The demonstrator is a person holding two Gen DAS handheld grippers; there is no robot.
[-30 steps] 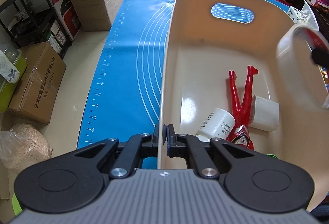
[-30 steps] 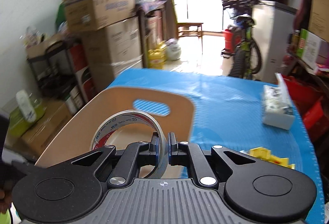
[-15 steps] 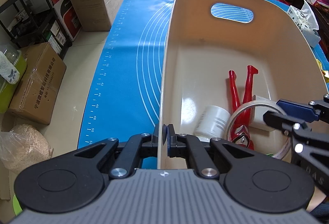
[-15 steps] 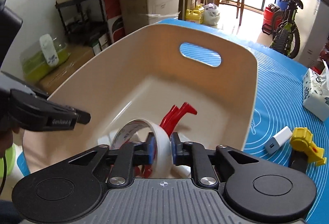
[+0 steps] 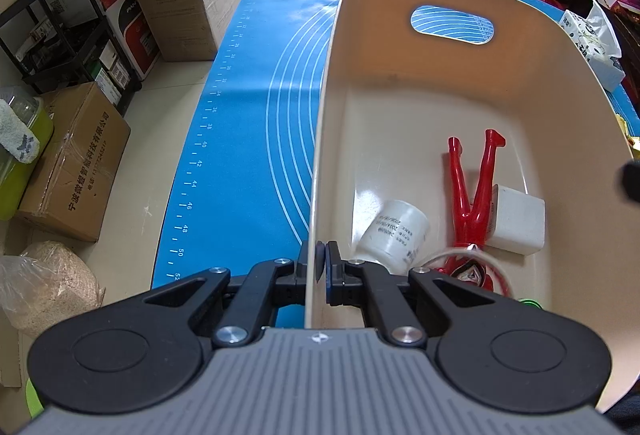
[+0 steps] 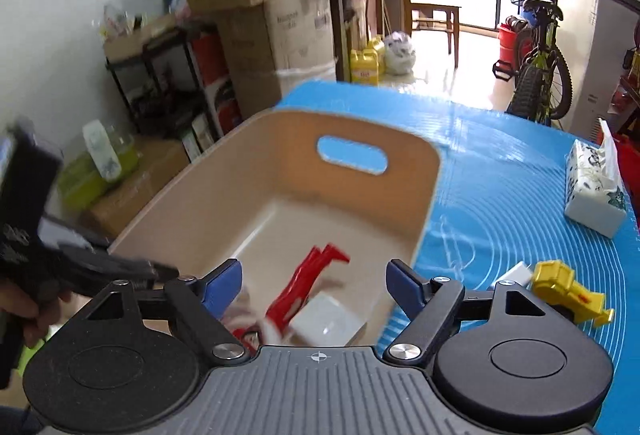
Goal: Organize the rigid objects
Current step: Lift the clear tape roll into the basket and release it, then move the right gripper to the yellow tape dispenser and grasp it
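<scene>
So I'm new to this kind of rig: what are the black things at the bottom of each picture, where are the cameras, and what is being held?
No robot here: a person holds a two-finger claw in each hand, and a wide-angle camera on each looks forward along its fingers. The black shapes are the claws themselves. The left claw is shut on the side wall of a beige bin, steadying it. The right claw is open with nothing between its fingers; its jaws have just been opening, and the roll of tape lies in the bin. Also inside: a red toy figure, a white bottle and a white block. On the blue mat outside are a yellow toy and a tissue pack.
</scene>
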